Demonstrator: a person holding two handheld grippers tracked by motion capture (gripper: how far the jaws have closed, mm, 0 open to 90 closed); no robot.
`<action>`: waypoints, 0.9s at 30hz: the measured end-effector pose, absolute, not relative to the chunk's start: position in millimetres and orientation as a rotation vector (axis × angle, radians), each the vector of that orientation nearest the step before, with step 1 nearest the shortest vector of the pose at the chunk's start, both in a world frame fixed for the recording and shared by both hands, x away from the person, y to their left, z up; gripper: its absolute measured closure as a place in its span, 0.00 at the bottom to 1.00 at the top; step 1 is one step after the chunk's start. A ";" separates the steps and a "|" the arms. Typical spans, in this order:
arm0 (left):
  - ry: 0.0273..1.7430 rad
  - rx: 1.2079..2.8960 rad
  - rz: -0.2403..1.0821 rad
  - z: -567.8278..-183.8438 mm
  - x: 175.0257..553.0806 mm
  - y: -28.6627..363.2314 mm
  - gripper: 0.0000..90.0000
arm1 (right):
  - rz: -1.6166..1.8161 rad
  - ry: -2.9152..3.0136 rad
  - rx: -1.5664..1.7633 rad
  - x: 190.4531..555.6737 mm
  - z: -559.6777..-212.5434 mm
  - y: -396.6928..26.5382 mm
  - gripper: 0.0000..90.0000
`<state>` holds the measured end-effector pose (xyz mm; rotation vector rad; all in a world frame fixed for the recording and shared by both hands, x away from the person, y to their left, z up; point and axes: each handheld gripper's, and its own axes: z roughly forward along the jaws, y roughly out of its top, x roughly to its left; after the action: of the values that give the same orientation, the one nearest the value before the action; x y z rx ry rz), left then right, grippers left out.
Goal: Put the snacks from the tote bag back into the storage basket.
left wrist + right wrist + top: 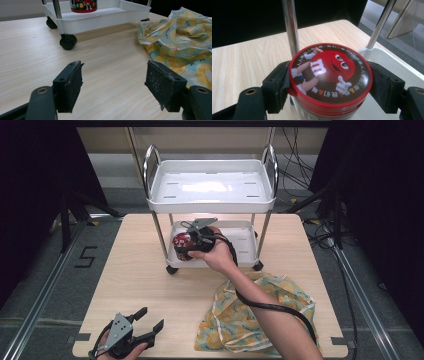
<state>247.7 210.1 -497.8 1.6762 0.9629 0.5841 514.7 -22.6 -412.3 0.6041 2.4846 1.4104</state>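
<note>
One wooden table (150, 285) spans the centre of the high view, pale grain, rounded corners. One white two-tier cart (212, 187) stands at the upper middle of that frame on black castors (68, 42), with chrome posts and looped handles; its top tray is bare, its lower tray (105, 15) sits close above the tabletop. One yellow lemon-print cloth (260, 312) lies crumpled at the lower right of the high view, just right of the person's forearm. One red-lidded candy can (329, 71) – cartoon figure on the lid – stands upright at the left end of the lower tray, beside a chrome post. Right gripper (192, 242), centre of the high view: jaws closed against both sides of the can just under the lid. Left gripper (147, 322), lower left of the high view, near the table's front edge – jaws spread wide, nothing between them, above bare wood.
</note>
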 end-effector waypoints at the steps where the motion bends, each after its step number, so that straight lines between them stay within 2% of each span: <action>1: 0.961 1.677 0.585 -497.8 247.8 210.1 0.32 | 1.405 2.484 0.596 515.3 -413.1 -21.9 0.29; 27: 0.950 1.673 0.585 -497.7 246.7 209.1 0.32 | 1.373 2.484 0.660 521.9 -421.0 -14.4 0.29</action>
<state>246.7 209.1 -497.7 1.6729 0.9496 0.5846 521.9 -14.4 -421.0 0.6598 2.4835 1.3729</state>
